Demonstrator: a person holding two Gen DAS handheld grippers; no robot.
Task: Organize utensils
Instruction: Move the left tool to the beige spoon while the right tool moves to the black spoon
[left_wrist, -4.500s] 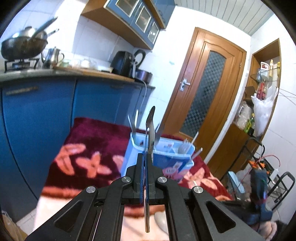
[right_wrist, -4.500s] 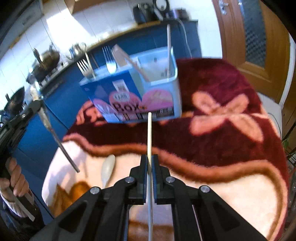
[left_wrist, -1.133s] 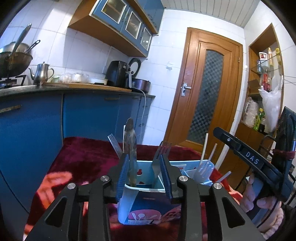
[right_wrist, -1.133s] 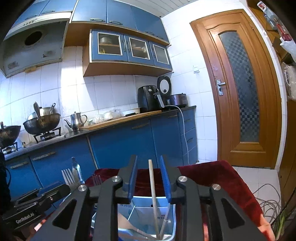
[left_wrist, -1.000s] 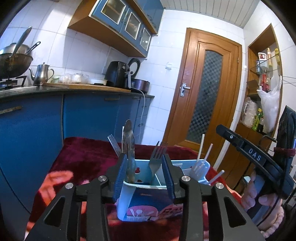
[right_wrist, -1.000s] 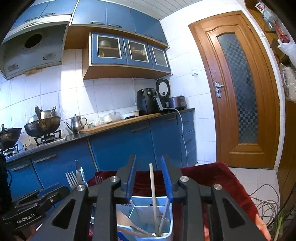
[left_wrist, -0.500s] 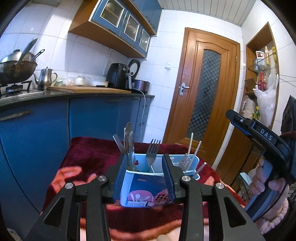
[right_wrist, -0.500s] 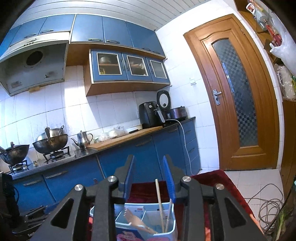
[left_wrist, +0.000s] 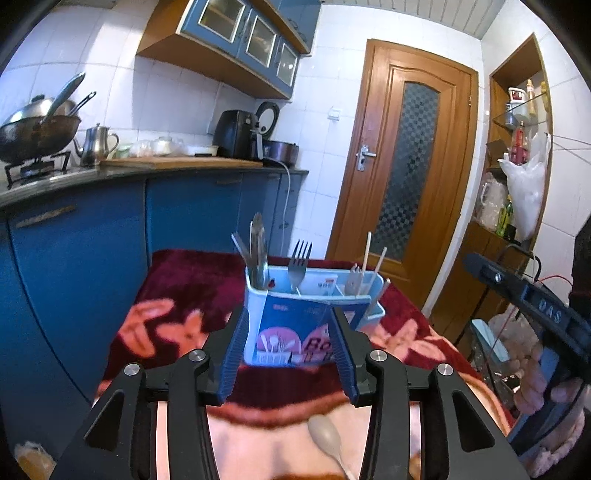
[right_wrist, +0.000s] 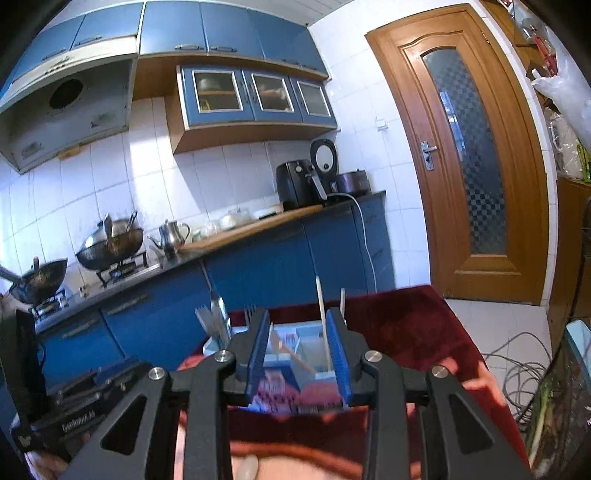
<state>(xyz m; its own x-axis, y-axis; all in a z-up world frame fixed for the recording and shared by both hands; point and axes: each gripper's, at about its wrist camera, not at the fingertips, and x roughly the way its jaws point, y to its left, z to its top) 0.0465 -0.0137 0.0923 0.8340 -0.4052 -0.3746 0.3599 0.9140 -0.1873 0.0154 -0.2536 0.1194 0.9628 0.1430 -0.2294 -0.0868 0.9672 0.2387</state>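
Note:
A light blue utensil box (left_wrist: 303, 321) stands on the red flowered cloth (left_wrist: 177, 295). It holds a metal spoon and knife (left_wrist: 256, 254) at its left end, a fork (left_wrist: 298, 262) in the middle and chopsticks (left_wrist: 365, 262) at the right. My left gripper (left_wrist: 288, 350) is open and empty, drawn back in front of the box. My right gripper (right_wrist: 297, 354) is open and empty, also short of the box (right_wrist: 291, 354), where a chopstick (right_wrist: 322, 317) stands upright. A pale spoon (left_wrist: 327, 439) lies on the cloth below the left gripper; it also shows in the right wrist view (right_wrist: 246, 467).
Blue kitchen cabinets (left_wrist: 92, 229) with a counter, woks (right_wrist: 110, 243) and a kettle (left_wrist: 95, 146) run behind the table. A wooden door (left_wrist: 406, 184) stands at the back right. Cables (right_wrist: 517, 373) lie on the floor at the right.
Both grippers let go of their utensils into the box: the metal spoon from the left, the chopstick from the right. Both have since opened wider and pulled back from the box.

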